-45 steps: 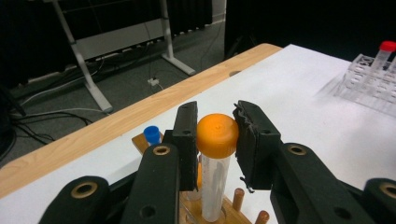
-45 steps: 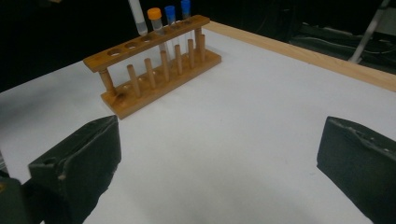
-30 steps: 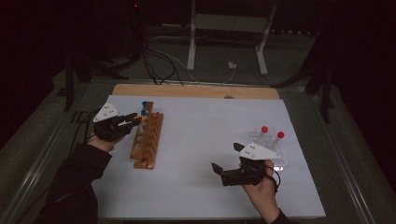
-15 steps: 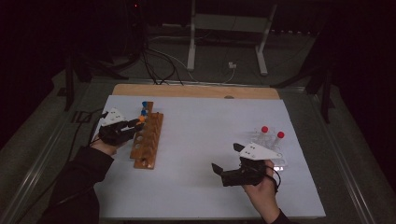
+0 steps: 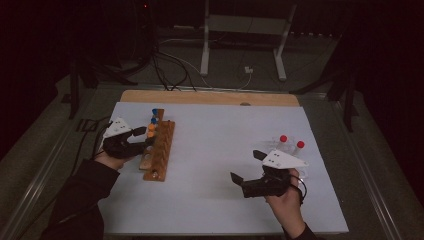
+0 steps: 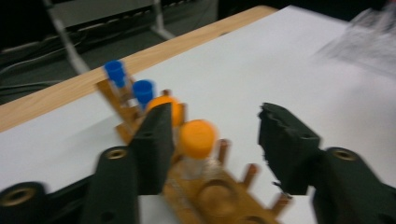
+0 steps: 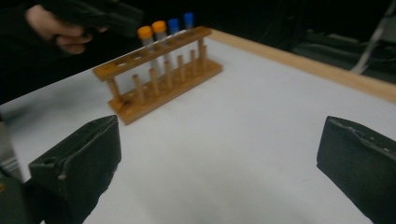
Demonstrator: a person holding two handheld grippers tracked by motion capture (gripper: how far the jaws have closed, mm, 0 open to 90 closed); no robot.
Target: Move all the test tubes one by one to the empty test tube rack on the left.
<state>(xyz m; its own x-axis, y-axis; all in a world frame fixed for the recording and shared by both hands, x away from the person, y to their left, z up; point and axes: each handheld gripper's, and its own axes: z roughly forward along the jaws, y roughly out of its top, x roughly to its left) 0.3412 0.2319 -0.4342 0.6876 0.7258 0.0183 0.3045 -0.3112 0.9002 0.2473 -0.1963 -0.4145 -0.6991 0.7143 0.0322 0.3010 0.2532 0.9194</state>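
— So, where does the tube stand?

— The orange-capped tube (image 6: 196, 142) stands upright in the wooden rack (image 5: 158, 150), in a hole next to a second orange-capped tube (image 6: 173, 110). Beyond those two stand the two blue-capped tubes (image 6: 130, 81), at the rack's far end. The nearer holes of the rack are bare.

— And your left fingers?

— My left gripper (image 6: 212, 140) sits right at the rack, at its left side as the high view shows it (image 5: 142, 139). Its jaws have just been opening; they stand partly apart now, and the orange cap lies between them, close by one pad. The other pad is clear of it. I cannot see either pad pressing on the tube, so I call it let go.

— What about the right one?

— My right gripper (image 5: 246, 166) hangs over the bare white table (image 5: 215, 140), well apart from the rack, with its jaws spread wide and nothing between them. From its own view I look across the sheet at the rack (image 7: 159, 77) with the four tubes at one end, and my left hand (image 7: 58, 30) behind it.

— Anything else nearby?

— Just behind my right hand (image 5: 285, 200) lies a clear bag (image 5: 295, 155) with two red-capped tubes (image 5: 291, 141) in it. A wooden strip (image 5: 210, 97) runs along the table's far edge, and past it the floor is dark, with cables (image 5: 165, 70) and a grey stand (image 5: 242, 30)
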